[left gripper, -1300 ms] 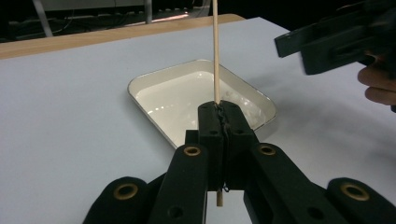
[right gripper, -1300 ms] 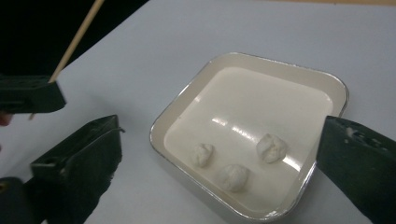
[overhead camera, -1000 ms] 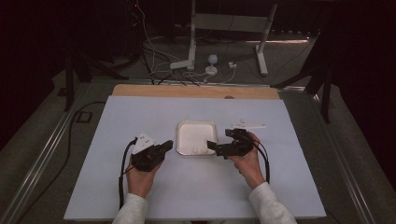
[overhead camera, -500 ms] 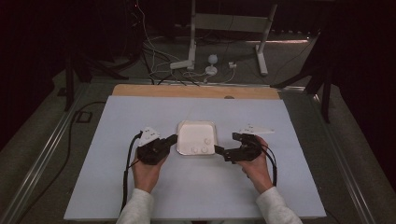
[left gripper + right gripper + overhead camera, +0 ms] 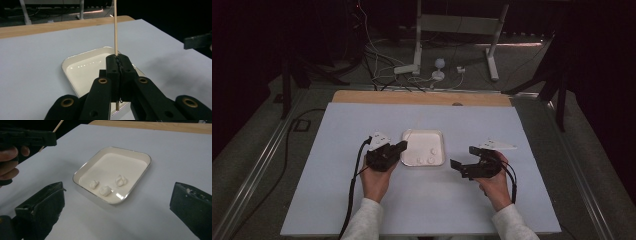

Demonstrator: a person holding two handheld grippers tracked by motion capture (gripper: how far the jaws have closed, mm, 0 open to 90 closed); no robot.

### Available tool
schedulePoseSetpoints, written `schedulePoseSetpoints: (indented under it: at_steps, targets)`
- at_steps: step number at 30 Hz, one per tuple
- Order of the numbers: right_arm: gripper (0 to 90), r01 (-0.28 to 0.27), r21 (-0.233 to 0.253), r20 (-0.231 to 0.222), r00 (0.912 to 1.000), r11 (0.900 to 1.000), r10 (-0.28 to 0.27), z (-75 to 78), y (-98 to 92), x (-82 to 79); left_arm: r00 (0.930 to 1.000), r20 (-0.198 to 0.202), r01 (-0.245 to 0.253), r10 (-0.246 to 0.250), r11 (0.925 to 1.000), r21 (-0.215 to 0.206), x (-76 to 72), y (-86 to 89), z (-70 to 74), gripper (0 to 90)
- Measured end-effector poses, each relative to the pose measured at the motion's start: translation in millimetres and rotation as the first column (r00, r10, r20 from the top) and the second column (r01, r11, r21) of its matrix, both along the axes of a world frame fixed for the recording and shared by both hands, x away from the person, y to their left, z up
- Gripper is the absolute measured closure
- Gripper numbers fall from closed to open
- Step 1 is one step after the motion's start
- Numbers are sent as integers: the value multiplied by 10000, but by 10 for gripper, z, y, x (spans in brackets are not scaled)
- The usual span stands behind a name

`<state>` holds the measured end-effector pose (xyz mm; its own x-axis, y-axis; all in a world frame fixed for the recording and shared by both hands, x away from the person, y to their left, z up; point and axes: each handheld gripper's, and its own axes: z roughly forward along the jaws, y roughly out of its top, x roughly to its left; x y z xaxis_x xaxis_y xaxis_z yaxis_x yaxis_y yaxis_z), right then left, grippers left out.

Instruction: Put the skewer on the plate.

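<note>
Wooden skewer [image 5: 115, 27] clamped in left gripper [image 5: 117, 65]; right gripper [image 5: 117, 202] (jaws wide) faces three white lumps [image 5: 105, 190].

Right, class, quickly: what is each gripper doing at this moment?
Left gripper: shut on the wooden skewer.
Right gripper: open, holding nothing, facing the tray.

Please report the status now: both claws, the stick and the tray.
Left claw shut on wooden skewer, upright at tray edge. Right claw open, empty, right of tray. Three white lumps in tray, untouched. Nothing in the way.
</note>
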<state>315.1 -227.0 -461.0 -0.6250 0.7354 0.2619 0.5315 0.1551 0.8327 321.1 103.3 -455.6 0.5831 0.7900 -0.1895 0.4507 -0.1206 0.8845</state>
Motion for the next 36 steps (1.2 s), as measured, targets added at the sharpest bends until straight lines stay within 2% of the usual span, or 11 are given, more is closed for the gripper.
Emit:
schedulePoseSetpoints:
  at_steps: [14, 36]
  targets:
    - [0, 350, 364, 204, 9992, 9987, -358, 73, -209, -81, 9994, -316, -165, 172, 9996, 223, 130, -161, -98, 893]
    - [0, 477, 127, 104, 9988, 9988, -479, 56, -243, -104, 9941, -970, -425, 487, 9970, 649, 296, -282, -315, 893]
